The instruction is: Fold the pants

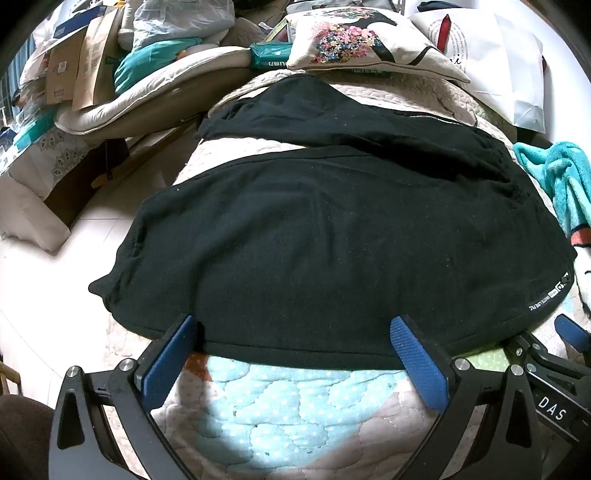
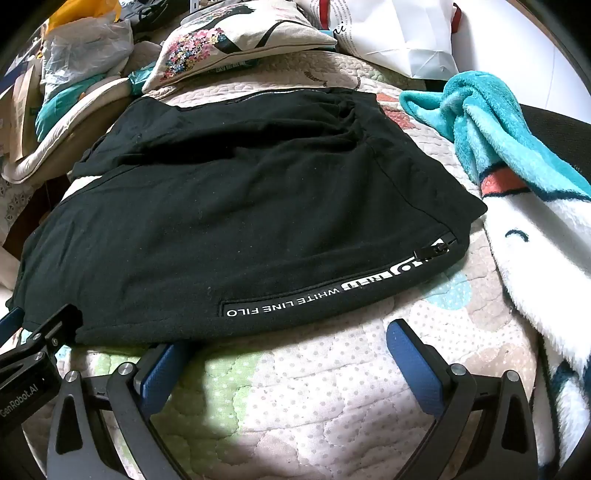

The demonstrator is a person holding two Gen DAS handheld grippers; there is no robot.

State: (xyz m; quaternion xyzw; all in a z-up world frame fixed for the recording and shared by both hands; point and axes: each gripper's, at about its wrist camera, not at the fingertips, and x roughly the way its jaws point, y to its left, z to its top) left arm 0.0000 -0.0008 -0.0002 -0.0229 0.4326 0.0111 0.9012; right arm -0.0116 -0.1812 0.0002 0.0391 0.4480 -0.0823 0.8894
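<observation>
Nearest, the left gripper (image 1: 291, 354) and right gripper (image 2: 288, 354) hover with jaws spread wide and empty at the near edge of the quilted bed (image 2: 332, 387). The black pants (image 1: 332, 240) lie spread beyond them, reaching toward the far-edge pillow (image 1: 362, 40). Folding looks barely begun; next, likely pinch the near hem.

Quilted bedspread (image 2: 332, 387) with dotted pastel patches, spread underneath. Floral-print cushion (image 1: 362, 40) at far edge, white paper bag (image 1: 509, 62) just beside it. Teal fleece blanket (image 2: 491, 122) bunched at right. Cardboard boxes (image 1: 70, 74) and plastic bag (image 1: 177, 18) stacked at far left.
</observation>
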